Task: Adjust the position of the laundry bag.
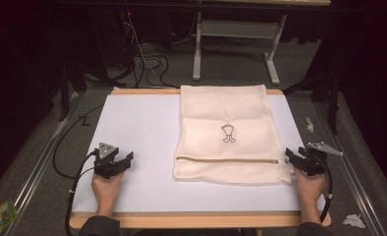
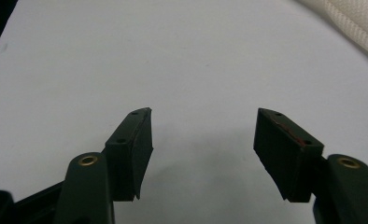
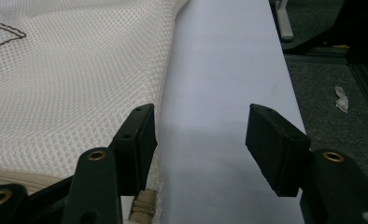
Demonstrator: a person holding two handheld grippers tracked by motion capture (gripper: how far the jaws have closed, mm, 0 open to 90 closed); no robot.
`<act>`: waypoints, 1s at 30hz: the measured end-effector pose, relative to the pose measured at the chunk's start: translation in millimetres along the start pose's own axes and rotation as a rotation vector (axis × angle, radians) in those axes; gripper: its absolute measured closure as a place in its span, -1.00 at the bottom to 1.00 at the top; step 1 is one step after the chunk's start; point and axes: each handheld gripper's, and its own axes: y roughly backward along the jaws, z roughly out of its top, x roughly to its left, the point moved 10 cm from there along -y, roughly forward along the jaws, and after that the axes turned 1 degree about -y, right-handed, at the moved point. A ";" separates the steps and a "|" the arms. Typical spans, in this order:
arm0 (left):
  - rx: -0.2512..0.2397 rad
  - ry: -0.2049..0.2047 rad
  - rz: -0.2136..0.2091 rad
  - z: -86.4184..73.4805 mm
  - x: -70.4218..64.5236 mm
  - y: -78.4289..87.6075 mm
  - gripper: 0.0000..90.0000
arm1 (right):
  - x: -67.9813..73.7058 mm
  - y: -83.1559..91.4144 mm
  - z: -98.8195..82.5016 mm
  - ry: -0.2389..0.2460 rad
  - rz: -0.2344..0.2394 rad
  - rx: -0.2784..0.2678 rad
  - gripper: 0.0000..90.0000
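Black jaws up close in the right gripper view, and they stand wide apart with nothing between them but bare white table top (image 3: 219, 93); the left-hand jaw in that view sits right over the edge of the cream mesh bag (image 3: 70, 84), and a beige zipper pull (image 3: 142, 210) peeks out just below it. From the high view, the right gripper (image 1: 293, 158) hovers at the bag's near right corner, just beside the end of the zipper line (image 1: 231, 159) that runs across the bag's near part, held in the person's right hand (image 1: 309, 189). Over on the other side, the left gripper (image 1: 127, 160) rests low over the table, well apart from the bag, in the left hand (image 1: 105, 189), its cable trailing off the near left edge. Its own view shows both jaws spread wide over plain white surface, nothing clamped, with only a strip of the bag's textured fabric at the top right corner. Moving farther out, the bag lies flat on the right half of the table, its far end reaching the back edge, and a small dark outline drawing (image 1: 228, 133) is printed near its middle. Beyond the table stand a grey metal frame (image 1: 235, 44) and loose cables (image 1: 147, 61) on the floor.
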 end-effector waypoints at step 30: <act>-0.005 0.014 -0.024 2.5 -0.3 1.1 -0.15 | 0.9 1.3 2.3 0.008 0.009 -0.005 0.09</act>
